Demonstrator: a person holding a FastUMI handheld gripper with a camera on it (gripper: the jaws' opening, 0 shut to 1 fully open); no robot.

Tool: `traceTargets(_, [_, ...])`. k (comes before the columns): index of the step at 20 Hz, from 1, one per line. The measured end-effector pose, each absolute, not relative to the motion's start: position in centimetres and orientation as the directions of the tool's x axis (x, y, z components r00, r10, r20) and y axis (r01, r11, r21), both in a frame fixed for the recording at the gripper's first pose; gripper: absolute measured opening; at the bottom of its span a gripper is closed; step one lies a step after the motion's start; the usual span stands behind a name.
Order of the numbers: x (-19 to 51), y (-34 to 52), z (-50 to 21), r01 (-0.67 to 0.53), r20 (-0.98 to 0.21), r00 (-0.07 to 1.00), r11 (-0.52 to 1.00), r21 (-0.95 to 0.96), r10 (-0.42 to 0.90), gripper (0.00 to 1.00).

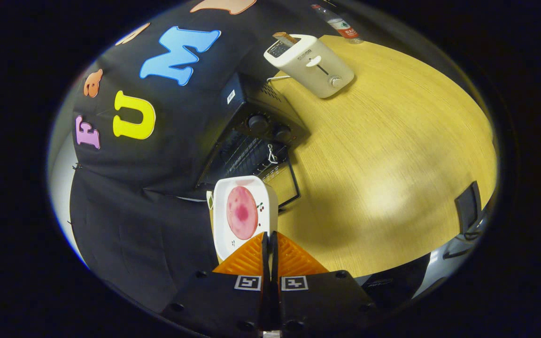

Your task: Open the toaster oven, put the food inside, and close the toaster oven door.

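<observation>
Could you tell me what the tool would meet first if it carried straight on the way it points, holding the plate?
Probably the open toaster oven: the tool is shut on the plate, whose far edge would likely arrive first, though depth is unclear.

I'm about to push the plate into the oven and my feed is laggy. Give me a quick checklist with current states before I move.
1. Black toaster oven door open: ok, it is folded down and the wire rack shows.
2. Gripper shut on the white square plate: ok, orange fingers pinch its near rim.
3. Round pink slice of food on the plate: ok, lying roughly mid-plate.
4. Plate lined up with the opening: ok, the oven lies just beyond it.
5. Plate level: cannot tell from this fisheye view.
6. Path clear of the white pop-up toaster: ok, it stands beyond the oven, off to the side.
</observation>
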State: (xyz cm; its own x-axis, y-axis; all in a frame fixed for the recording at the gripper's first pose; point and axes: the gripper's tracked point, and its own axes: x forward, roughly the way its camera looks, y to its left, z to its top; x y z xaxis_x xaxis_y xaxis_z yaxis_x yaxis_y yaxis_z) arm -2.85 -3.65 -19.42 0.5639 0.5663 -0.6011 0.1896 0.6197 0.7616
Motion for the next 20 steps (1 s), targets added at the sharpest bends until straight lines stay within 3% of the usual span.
traceTargets(20, [8.4, 5.5, -23.3, 0.338, -0.582, 0.61, 0.487, 0.805, 0.538, 0.02])
